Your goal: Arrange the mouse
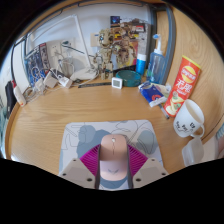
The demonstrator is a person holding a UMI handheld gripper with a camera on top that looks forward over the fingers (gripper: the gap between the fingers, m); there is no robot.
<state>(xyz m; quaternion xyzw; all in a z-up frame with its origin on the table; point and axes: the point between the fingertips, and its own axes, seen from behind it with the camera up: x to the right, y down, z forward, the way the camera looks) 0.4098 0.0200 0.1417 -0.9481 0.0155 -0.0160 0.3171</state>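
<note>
From the camera riding on my gripper (114,172), I look down along its two fingers at a wooden desk (50,125). A pale pink mouse (114,158) sits right between my fingers, lying on a grey mouse mat (85,135) that spreads ahead of them. The ribbed magenta pads (92,160) stand at either side of the mouse, close against its flanks, but I cannot tell whether both actually press on it or whether a small gap remains. Ahead and to the right of my fingers stands a white mug (188,120) with dark print, and just beyond it a tall red crisp tube (183,84) leans. Further on, a blue bottle (155,66) stands near a small blue packet (153,94). Far ahead, along the back of the desk, there is a clutter of cables and small devices (60,65) I cannot make out clearly.
</note>
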